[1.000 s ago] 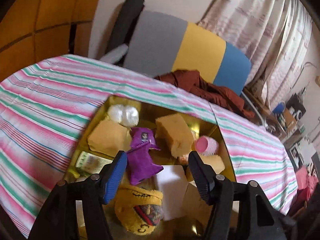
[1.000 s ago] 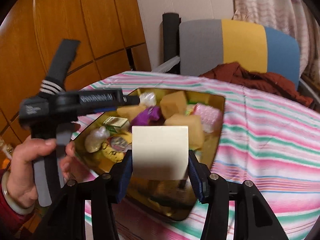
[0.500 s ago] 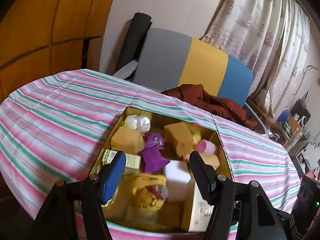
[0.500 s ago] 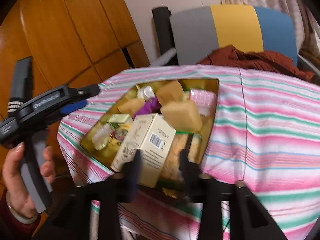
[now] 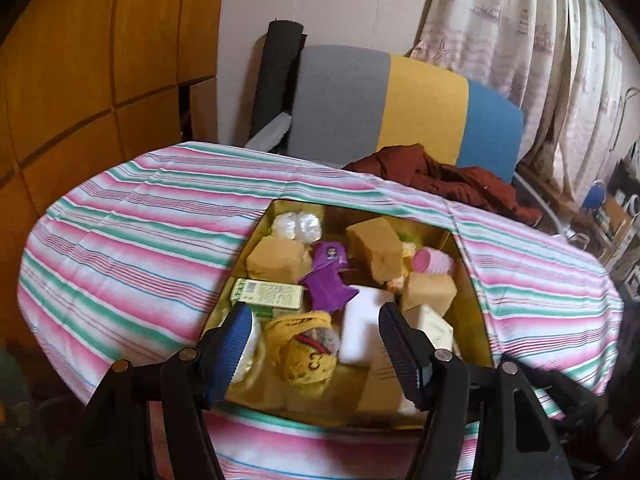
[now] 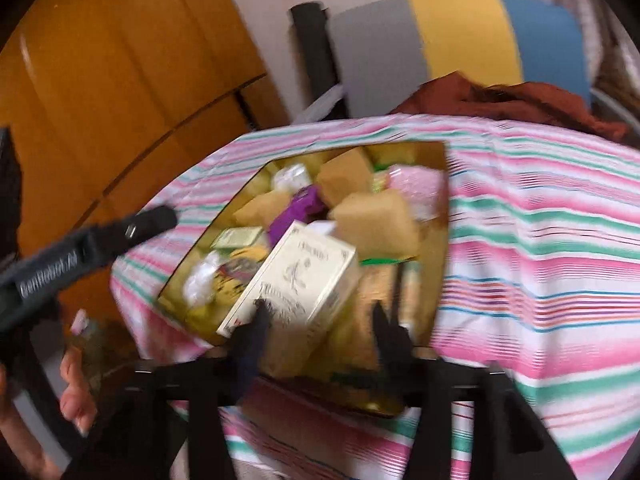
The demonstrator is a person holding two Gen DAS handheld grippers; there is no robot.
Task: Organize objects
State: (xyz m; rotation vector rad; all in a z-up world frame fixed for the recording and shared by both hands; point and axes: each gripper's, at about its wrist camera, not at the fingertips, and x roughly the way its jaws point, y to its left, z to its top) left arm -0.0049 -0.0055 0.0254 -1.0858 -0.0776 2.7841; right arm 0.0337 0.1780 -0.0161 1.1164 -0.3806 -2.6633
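R claw (image 6: 320, 316) has just been opening; cream box (image 6: 296, 280) lies loose btwn its jaws, pads off it. Box rests tilted on the pile at near end of gold tin (image 6: 438, 216), long axis slanting away from R claw. L claw (image 5: 314, 334) open, empty, over tin's near-left; R claw nearer box.

A lived-in home room, judging by the furnishings. Round counter (image 5: 132, 240) under a pink, green and white striped cloth as the landmark. Behind it, a chair back (image 5: 404, 108) in grey, yellow and blue, with a rust-brown garment (image 5: 444, 176) heaped at its foot. Left of the counter, orange-brown wooden cupboard panels (image 5: 92, 60). Behind and to the right, pale patterned curtains (image 5: 532, 44) and a cluttered corner of household odds and ends (image 5: 612, 216).
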